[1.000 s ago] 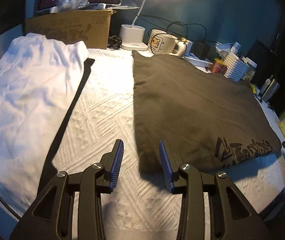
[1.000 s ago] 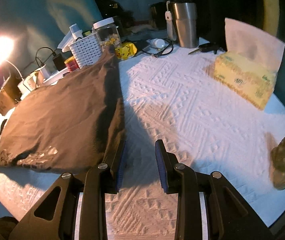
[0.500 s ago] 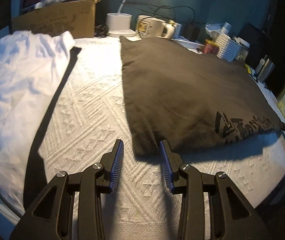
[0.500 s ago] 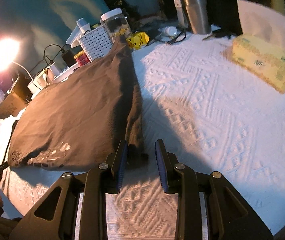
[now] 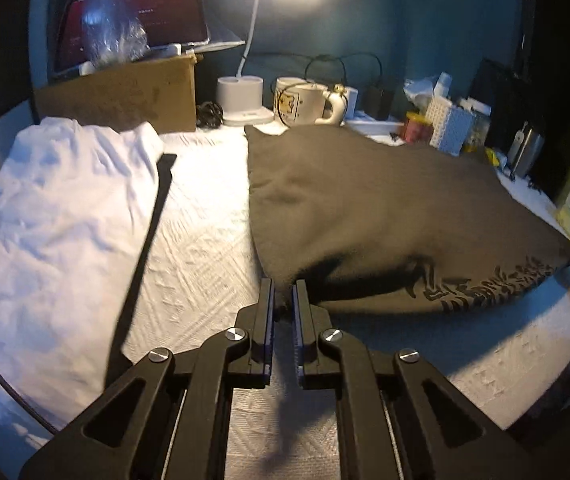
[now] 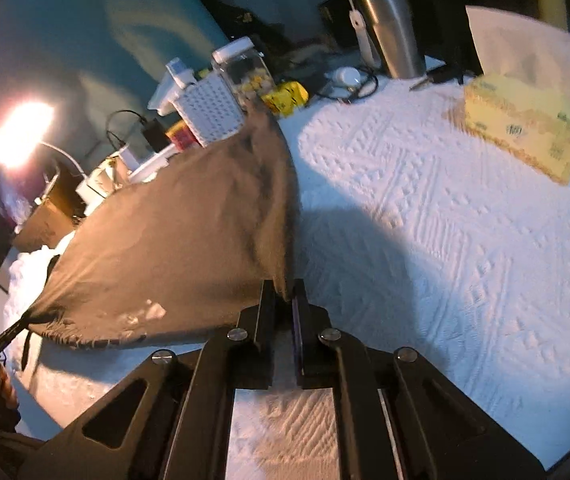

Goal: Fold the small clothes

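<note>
The dark garment (image 5: 365, 208) lies spread on the white textured surface (image 5: 205, 240), its near edge lifted where the left gripper (image 5: 283, 296) and right gripper (image 6: 283, 294) each have jaws clamped on a near corner. It looks light, soft and limp, so it should sag between grips; corners seem the best hold

Lit desk lamp (image 5: 241, 96), cartoon mug (image 5: 305, 102), cardboard box (image 5: 121, 98) far ahead of left tool; steel tumbler (image 6: 389, 32), yellow tissue box (image 6: 521, 128) beyond right tool.
</note>
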`<action>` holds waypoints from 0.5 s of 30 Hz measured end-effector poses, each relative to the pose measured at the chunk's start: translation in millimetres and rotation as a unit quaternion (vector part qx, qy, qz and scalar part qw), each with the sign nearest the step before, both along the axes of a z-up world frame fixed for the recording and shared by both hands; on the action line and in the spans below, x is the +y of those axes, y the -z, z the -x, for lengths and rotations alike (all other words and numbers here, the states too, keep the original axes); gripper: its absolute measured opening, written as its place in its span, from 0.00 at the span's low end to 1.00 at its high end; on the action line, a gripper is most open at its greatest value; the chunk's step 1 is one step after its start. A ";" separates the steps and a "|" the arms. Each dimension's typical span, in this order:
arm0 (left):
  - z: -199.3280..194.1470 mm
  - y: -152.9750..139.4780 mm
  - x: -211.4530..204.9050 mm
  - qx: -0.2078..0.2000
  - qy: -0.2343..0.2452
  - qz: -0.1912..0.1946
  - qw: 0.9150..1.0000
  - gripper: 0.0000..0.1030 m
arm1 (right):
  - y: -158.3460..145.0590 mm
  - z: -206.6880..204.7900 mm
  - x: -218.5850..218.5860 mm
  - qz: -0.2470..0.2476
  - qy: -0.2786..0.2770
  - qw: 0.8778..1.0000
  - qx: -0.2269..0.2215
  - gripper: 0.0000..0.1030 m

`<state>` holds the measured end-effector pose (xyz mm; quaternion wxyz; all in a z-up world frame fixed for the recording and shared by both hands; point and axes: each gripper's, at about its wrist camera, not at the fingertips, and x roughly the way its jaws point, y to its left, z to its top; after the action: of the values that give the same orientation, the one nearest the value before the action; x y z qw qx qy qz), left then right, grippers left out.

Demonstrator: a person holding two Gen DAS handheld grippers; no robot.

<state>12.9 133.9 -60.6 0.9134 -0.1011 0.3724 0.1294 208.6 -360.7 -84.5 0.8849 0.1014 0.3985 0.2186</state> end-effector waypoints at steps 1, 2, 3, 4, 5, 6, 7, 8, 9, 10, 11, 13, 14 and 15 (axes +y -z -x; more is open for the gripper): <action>1.9 -4.8 0.3 -0.004 -0.002 -0.004 1.000 0.07 | -4.0 2.8 1.1 0.004 -0.003 1.000 -0.003 0.07; 2.9 -8.3 0.2 -0.005 -0.002 -0.005 1.000 0.07 | -8.9 6.9 2.4 0.010 -0.007 1.000 -0.007 0.07; 4.3 -11.5 0.8 -0.007 -0.003 -0.004 1.000 0.07 | -12.7 9.9 3.0 0.013 -0.009 1.000 -0.008 0.07; 5.2 -13.8 1.7 -0.009 -0.004 -0.001 1.000 0.07 | -16.6 14.3 2.8 0.015 -0.011 1.000 -0.009 0.07; 5.9 -16.0 2.6 -0.010 -0.004 0.002 1.000 0.07 | -19.5 18.6 2.9 0.019 -0.012 1.000 -0.008 0.07; 6.3 -16.4 3.7 -0.004 -0.002 0.005 1.000 0.07 | -20.8 21.6 3.2 0.023 -0.013 1.000 -0.009 0.07; 6.7 -16.3 4.1 -0.001 0.000 0.006 1.000 0.07 | -21.8 27.2 3.6 0.033 -0.012 0.999 -0.008 0.07; 7.0 -14.3 4.1 0.006 0.004 0.007 1.000 0.07 | -21.5 29.9 3.9 0.038 -0.012 0.999 -0.007 0.07; 7.1 -11.1 3.8 0.015 0.008 0.004 1.000 0.07 | -19.8 34.3 3.9 0.044 -0.013 0.999 -0.004 0.07; 7.2 -6.3 3.9 0.026 0.011 0.004 1.000 0.07 | -17.1 37.4 4.3 0.048 -0.014 0.999 0.000 0.07; 7.9 -2.3 4.1 0.034 0.012 0.006 0.999 0.07 | -12.8 40.5 5.3 0.056 -0.016 0.998 0.005 0.07; 9.3 5.9 5.4 0.047 0.014 0.012 0.999 0.07 | -1.1 45.5 5.9 0.069 -0.018 0.997 0.019 0.07; 10.2 9.4 5.5 0.047 0.014 0.014 0.999 0.07 | 5.3 47.1 6.2 0.077 -0.018 0.997 0.026 0.07; 10.5 14.0 5.3 0.054 0.016 0.011 0.998 0.07 | 12.2 48.1 6.4 0.083 -0.017 0.996 0.034 0.07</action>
<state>2.4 139.2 -74.6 0.8929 -0.0981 0.4238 0.1158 160.5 -354.3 -96.7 0.8724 0.0282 0.4470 0.1960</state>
